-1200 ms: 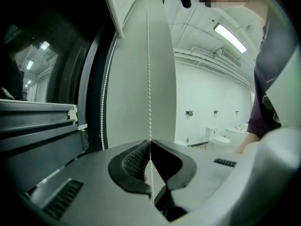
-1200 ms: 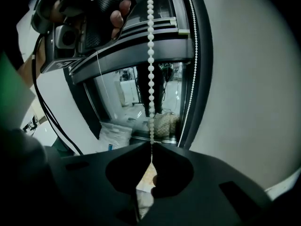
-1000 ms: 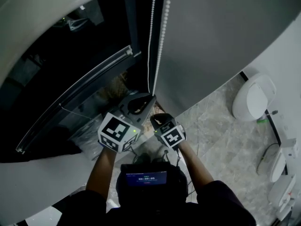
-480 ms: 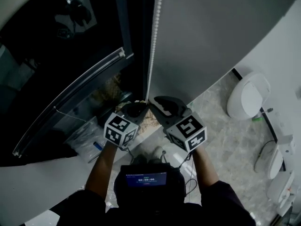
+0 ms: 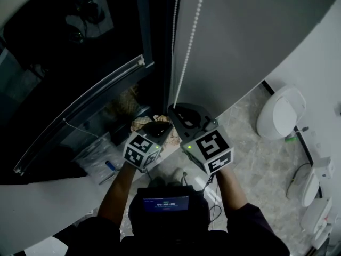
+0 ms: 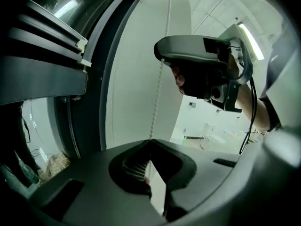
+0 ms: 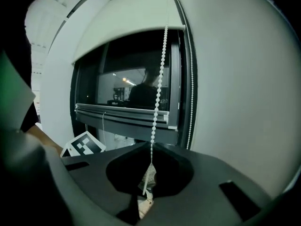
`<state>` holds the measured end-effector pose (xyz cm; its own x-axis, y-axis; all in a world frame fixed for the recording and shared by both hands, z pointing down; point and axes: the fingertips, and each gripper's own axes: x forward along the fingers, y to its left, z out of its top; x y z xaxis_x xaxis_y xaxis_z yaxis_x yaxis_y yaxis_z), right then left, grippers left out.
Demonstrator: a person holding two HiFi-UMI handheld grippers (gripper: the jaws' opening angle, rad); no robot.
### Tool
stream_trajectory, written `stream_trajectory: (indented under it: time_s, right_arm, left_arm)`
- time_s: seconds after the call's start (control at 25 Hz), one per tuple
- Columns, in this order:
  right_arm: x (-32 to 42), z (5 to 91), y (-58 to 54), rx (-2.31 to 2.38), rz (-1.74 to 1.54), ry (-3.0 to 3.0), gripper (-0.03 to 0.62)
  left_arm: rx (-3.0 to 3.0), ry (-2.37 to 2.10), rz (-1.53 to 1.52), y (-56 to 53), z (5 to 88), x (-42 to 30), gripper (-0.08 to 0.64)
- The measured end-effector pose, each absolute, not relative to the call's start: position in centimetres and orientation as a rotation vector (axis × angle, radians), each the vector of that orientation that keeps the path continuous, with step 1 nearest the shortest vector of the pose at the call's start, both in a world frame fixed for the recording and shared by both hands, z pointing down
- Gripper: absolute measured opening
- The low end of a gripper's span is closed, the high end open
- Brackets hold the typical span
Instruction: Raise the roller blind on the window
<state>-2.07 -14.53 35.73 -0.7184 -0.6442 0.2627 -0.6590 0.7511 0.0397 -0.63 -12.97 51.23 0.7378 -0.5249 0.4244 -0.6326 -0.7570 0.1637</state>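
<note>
Dark window fills the left of the head view. Grey wall to its right, pale marbled floor toward the lower right corner. Pale bar slants across the glass. Bead chain hangs in two strands along the window's right edge. Both forearms reach forward from the bottom edge, left forearm and right forearm, with a small lit screen between them. Left gripper sits lower and nearer. Right gripper is higher, nose at the foot of the chain. The two marker cubes sit close together, the right one beside and a little above the left.

Left gripper view: left gripper points up along the wall, jaw tips met on the bead chain, which drops straight into them. Higher on the same strand is the right gripper, a hand wrapped behind its body.

Right gripper view: right gripper has just been closing. Its jaw tips are now pinched on the bead chain, which runs down from the top edge into them. Roller blind covers only the top of the window, its lower edge well above the bar. The second chain strand hangs at the frame's right side. A corner of the left gripper's marker cube shows at lower left.
</note>
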Motion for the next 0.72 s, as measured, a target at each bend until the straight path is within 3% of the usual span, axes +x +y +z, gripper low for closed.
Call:
stream_trajectory:
  time_s: [0.32, 0.72]
  right_arm:
    - [-1.6, 36.8, -15.0, 1.058, 0.12, -2.706, 0.011]
    - [-2.3, 46.6, -14.4, 0.97, 0.308, -2.583, 0.011]
  left_arm:
    - [2.657, -0.918, 0.307, -11.8, 48.1, -3.2, 0.011]
    - [2.869, -0.946, 0.13, -12.2, 36.8, -2.6, 0.012]
